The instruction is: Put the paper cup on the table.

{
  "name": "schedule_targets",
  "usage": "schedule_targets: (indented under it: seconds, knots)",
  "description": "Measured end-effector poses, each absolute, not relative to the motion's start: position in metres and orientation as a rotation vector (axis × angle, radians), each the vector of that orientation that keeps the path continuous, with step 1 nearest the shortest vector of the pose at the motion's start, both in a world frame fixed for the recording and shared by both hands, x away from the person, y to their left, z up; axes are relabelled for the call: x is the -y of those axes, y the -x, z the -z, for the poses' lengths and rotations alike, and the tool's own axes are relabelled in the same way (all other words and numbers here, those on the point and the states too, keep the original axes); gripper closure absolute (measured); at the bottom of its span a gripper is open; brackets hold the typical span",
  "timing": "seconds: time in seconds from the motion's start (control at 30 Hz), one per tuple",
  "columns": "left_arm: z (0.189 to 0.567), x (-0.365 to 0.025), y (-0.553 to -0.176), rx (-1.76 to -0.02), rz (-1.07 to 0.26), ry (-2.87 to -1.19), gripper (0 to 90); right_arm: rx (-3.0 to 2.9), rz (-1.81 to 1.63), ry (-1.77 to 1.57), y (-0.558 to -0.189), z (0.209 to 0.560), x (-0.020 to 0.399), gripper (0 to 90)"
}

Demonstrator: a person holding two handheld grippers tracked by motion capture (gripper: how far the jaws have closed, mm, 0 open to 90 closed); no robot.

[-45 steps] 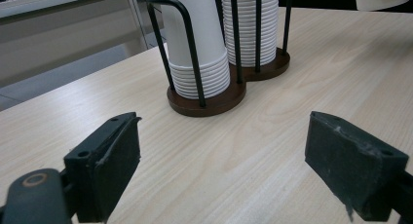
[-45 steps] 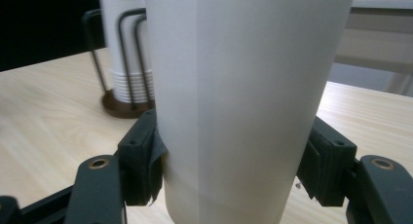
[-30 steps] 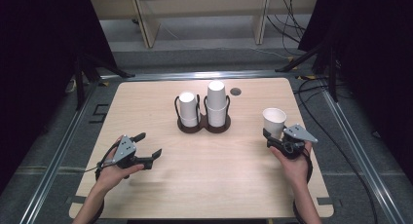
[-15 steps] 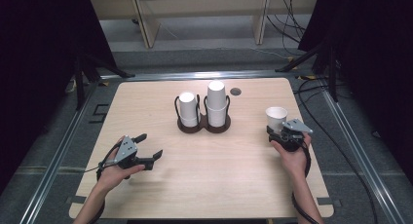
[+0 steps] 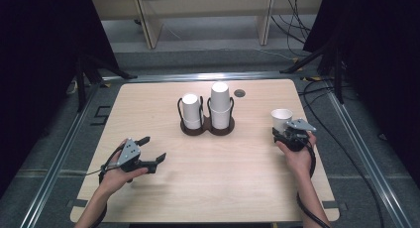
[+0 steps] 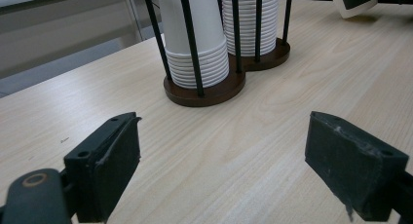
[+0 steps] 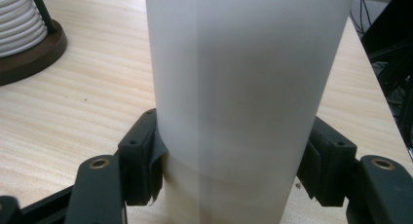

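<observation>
Right claw: clamped on 1 white paper cup, gripped low on its wall, mouth up, at the bench's right edge; in the right gripper view, pads pressed on both sides of the cup, base just above or on the wood, cannot tell which.
Left claw: released, jaws wide, nothing between; low over the front-left part of the bench, aimed toward the rack.
Rack: dark round-based wire holder, 2 bays, mid-bench, well apart from both claws.
Stacks: 2, upside down, 1 per bay; right stack taller than left stack.
Grommet: behind rack, near far edge.
</observation>
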State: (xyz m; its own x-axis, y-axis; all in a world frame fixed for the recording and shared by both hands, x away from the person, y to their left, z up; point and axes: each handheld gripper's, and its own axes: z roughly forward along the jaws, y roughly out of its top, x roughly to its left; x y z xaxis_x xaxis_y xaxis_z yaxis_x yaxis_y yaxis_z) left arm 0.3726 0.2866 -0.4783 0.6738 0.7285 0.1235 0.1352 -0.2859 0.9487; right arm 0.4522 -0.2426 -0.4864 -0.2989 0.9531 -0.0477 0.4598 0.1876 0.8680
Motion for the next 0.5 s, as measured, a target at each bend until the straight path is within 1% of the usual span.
schedule_targets:
  seconds: [0.2,0.23,0.3,0.43,0.5]
  knots:
    - [0.4786,-0.286,-0.3721,-0.69,-0.674,-1.807,12.4,-1.886,-1.011,-1.369,-0.4554,0.485,0.2417,35.0]
    - [0.4786,-0.2859,-0.3722,-0.688,-0.676,-1.808,12.4,-1.869,-1.014,-1.426,-0.4539,0.4842,0.2385,35.0]
    - [0.4789,-0.2854,-0.3726,-0.685,-0.676,-1.802,12.4,-1.897,-0.997,-1.35,-0.4581,0.4843,0.2416,34.8]
    - [0.4792,-0.2848,-0.3732,-0.678,-0.672,-1.796,12.4,-1.876,-0.996,-1.426,-0.4543,0.4836,0.2385,34.2]
    - [0.4784,-0.2853,-0.3722,-0.685,-0.675,-1.812,12.4,-1.884,-0.994,-1.405,-0.4547,0.4836,0.2398,33.7]
